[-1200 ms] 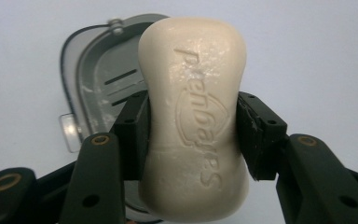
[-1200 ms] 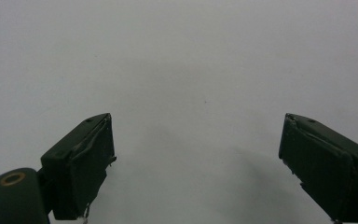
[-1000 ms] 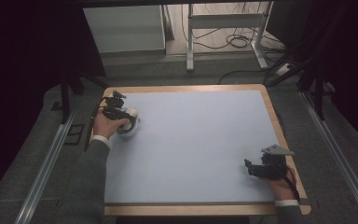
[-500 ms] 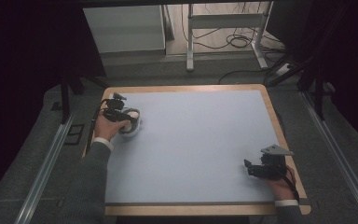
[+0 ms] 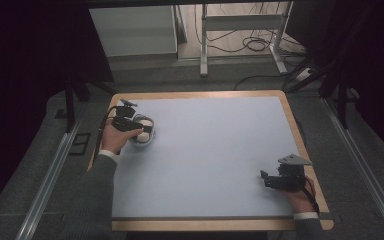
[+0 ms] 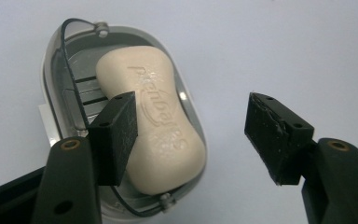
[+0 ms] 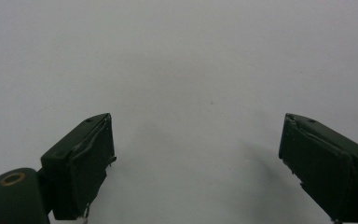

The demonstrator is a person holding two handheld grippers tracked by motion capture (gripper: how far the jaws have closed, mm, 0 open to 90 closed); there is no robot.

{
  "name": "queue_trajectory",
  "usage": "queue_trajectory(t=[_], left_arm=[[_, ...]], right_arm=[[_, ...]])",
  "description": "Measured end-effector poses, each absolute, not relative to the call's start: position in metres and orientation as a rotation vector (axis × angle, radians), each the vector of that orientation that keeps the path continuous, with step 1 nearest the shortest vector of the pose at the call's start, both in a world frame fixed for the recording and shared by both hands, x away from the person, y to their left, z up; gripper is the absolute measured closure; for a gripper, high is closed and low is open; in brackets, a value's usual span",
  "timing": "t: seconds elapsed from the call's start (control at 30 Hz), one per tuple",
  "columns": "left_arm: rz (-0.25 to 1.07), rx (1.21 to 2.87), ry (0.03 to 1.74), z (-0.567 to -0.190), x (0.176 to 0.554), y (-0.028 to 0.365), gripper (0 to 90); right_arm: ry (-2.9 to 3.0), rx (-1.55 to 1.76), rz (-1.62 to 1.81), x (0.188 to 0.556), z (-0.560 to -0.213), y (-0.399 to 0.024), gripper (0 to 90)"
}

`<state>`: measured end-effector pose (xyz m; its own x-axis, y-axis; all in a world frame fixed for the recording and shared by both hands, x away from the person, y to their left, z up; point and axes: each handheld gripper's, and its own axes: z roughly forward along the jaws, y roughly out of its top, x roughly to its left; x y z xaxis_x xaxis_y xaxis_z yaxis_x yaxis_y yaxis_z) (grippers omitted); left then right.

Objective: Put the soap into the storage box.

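A cream bar of soap [image 6: 151,121] lies in a clear oval soap dish [image 6: 60,60] on the pale blue table top. In the high view the dish [image 5: 142,141] sits near the table's far left corner. My left gripper [image 6: 193,137] hovers open just over the dish; one jaw hangs above the soap, the other stands over bare table to the side. The same gripper [image 5: 147,131] is held from the left edge. My right gripper [image 7: 196,163] is open above bare table, nothing between its jaws; it rests near the front right corner [image 5: 266,179].
The table top [image 5: 215,150] has a wooden rim. Beyond the far edge stand a white cabinet [image 5: 132,30], a metal frame [image 5: 240,30] and floor cables [image 5: 252,45]. Metal rails [image 5: 50,175] run along both sides.
My left gripper has shifted slightly toward the table's near side and right, over the dish. The right gripper has stayed put.
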<state>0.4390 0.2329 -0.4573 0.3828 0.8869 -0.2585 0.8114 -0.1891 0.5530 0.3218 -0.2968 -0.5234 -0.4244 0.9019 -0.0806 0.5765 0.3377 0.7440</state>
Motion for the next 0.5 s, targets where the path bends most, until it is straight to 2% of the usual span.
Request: queue_trajectory(t=[0.5], left_arm=[[0.202, 2.012, 1.335, -0.439, 0.408, 0.23, 33.1]], right_arm=[[2.076, 1.297, 0.93, 0.313, -0.516, -0.305, 9.9]])
